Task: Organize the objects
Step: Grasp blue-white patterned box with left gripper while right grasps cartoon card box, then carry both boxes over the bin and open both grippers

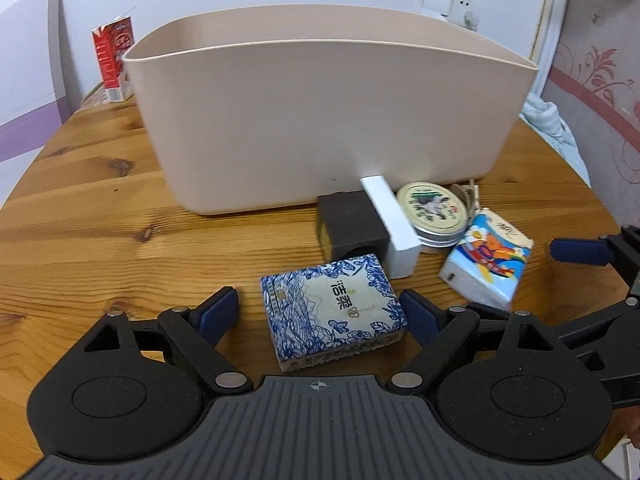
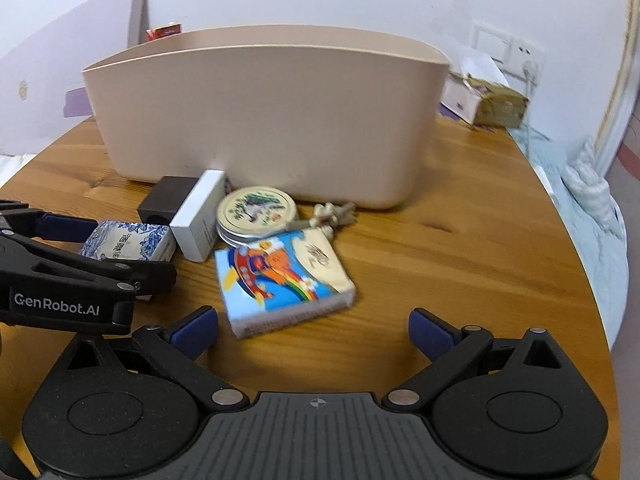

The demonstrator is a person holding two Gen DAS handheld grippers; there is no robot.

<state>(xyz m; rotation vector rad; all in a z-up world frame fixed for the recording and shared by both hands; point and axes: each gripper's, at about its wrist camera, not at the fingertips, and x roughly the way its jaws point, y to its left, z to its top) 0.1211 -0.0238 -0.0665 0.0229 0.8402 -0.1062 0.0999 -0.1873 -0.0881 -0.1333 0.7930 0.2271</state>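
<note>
Left gripper spread wide around blue-white tissue pack — pads not touching; right gripper released near cartoon tissue pack. Beige bin far, bare wooden table right.

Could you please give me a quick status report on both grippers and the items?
Left gripper open, straddling blue-and-white tissue pack. Right gripper open, facing cartoon tissue pack. Beige bin beyond.

Your right gripper is open just before the cartoon tissue pack on the table; the beige bin stands behind.
</note>
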